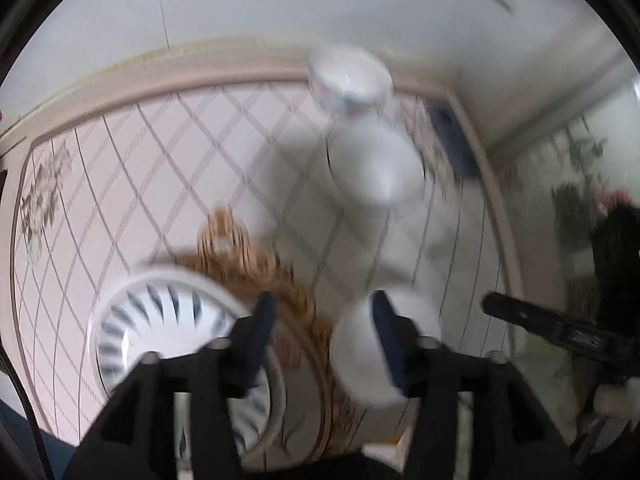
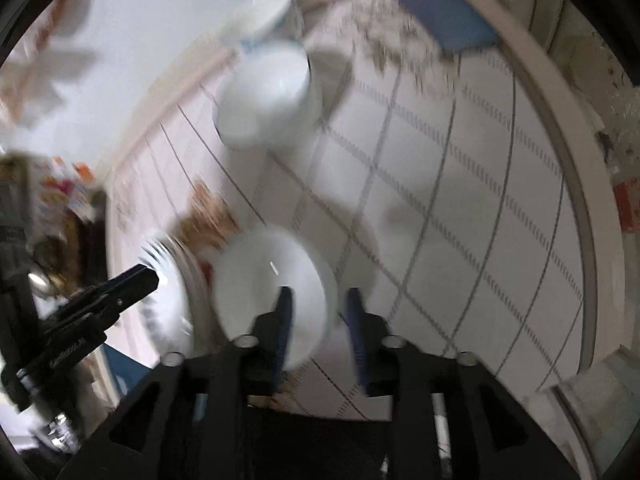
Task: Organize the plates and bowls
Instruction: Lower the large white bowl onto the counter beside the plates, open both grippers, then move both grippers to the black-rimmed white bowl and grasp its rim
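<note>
Checked tablecloth covers the table [image 2: 460,184], everything's pretty blurry. Plain white bowl [image 2: 272,300] sits low center in the right view, and the right tool [image 2: 318,310] has its jaws spread either side of the rim, not clamped. Left tool [image 1: 324,314] is spread wide too, holding nothing, blue-striped plate [image 1: 160,320] lower left. Two more white bowls [image 1: 374,164] sit farther up.

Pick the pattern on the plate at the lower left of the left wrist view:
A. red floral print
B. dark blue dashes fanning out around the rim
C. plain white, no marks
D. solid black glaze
B: the plate is white with dark blue dashes radiating around its rim, partly hidden behind a finger of the left gripper; the picture is motion-blurred, but the dashes are clear.
</note>
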Motion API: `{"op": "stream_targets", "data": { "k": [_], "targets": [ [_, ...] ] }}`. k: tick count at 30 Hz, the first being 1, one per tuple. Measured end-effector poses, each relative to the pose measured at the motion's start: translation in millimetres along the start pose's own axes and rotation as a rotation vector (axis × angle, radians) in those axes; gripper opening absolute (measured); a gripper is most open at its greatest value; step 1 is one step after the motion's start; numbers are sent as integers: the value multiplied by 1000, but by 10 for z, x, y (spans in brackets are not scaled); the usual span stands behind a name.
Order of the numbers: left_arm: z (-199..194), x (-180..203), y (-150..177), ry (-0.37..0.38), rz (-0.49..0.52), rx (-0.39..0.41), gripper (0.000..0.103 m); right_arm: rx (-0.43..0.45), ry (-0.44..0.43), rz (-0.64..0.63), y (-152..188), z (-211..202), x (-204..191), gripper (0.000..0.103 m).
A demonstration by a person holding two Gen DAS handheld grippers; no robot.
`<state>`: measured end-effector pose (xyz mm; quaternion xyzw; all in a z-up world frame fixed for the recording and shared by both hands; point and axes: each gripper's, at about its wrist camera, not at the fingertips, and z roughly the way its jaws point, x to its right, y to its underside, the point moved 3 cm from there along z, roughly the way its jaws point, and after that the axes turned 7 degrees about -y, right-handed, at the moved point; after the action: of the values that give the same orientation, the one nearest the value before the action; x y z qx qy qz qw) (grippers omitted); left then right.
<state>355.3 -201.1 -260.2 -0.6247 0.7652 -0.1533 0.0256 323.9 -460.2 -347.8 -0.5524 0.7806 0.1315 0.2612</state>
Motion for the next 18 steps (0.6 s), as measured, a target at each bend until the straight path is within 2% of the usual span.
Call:
{"op": "stream_targets", "data": {
  "k": [1, 3, 6, 8, 11, 16, 17, 18],
  "targets": [
    [33, -21, -162, -2, -24, 14, 56, 30, -41, 9, -120, -83, -8, 51],
    [171, -45, -409, 24, -54, 4, 56, 85, -79, 21, -361, -175, 6, 52],
    [459, -53, -688, 68, -102, -47, 56, 135, -83, 19, -721, -134, 14, 52],
    [646, -33, -800, 98, -125, -85, 56, 132, -117, 47, -945, 2, 52, 52],
    [901, 9, -889, 96, -128, -138, 56, 106, -159, 89, -1180, 252, 102, 52],
    [1235, 98, -920, 71, -115, -197, 51, 68, -155, 121, -1407, 624, 190, 52],
    [1278, 124, -920, 69, -105, -197, 40, 62, -155, 125, -1436, 680, 210, 52],
    [1315, 141, -931, 66, -93, -200, 23, 56, -155, 124, -1462, 728, 226, 51]
  ]
}}
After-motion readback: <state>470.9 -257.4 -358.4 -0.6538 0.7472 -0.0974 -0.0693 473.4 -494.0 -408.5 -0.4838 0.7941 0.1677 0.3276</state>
